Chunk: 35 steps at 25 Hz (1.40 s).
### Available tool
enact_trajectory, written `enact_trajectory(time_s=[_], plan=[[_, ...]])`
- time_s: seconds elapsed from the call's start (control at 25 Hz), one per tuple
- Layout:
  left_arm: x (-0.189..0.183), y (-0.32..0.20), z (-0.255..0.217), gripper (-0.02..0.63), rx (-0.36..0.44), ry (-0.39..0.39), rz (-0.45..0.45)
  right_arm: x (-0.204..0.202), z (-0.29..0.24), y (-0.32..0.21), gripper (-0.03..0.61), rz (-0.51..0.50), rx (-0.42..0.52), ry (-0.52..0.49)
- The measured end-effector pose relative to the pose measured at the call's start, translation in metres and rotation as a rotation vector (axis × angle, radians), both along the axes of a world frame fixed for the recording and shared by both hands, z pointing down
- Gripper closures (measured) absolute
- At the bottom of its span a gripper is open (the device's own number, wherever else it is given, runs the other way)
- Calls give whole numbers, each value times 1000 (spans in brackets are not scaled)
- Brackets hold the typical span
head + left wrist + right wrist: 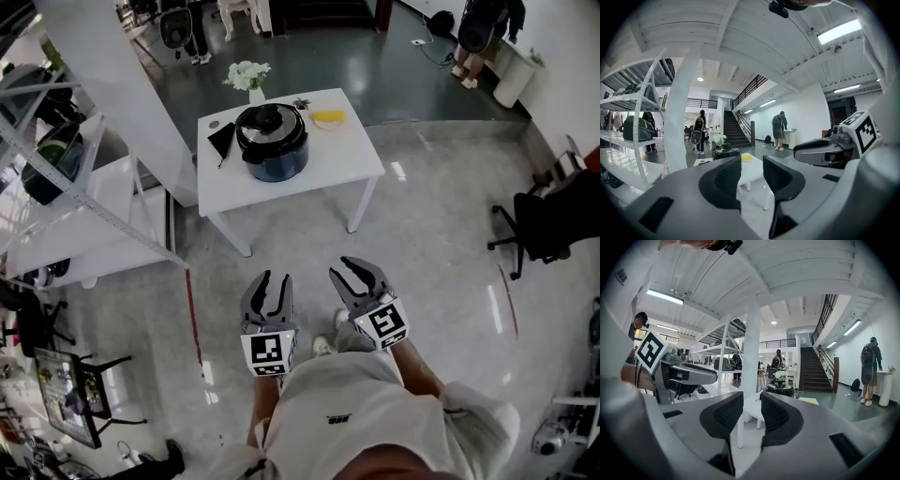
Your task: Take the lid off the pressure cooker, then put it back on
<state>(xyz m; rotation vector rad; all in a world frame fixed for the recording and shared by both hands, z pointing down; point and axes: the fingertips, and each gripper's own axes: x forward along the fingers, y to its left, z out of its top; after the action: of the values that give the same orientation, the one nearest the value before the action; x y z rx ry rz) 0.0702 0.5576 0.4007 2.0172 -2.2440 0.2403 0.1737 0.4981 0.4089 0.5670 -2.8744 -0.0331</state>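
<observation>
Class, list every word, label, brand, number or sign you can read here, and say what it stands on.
Marker cube on the left gripper: black-and-white square pattern, no letters.
Marker cube on the right gripper: likewise pattern only.
Small dark print on the person's white top: too small to read.
No readable text anywhere else.

Small stuff on the far tabletop [349, 157], hard to read!
Beside the pressure cooker [272, 142], a dark flat item [222, 139] and a yellow item [328, 116] are too small to identify; the chair [547, 221] is clipped by the right edge.

Lab/office hall w/ shelving racks [89, 183], staircase [813, 371], office chair [548, 220].
</observation>
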Motion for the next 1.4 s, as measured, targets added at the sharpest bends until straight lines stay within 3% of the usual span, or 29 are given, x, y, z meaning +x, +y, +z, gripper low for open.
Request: enact_trajectory(time_s=[0.68,1.4], plan=[[-38,-82,3,433,-13,1,34,-47,9,-81,477,-8,0,8],[-82,-193,1,433,-41,-4,-45,-97,8,-200,477,-78,-29,5]])
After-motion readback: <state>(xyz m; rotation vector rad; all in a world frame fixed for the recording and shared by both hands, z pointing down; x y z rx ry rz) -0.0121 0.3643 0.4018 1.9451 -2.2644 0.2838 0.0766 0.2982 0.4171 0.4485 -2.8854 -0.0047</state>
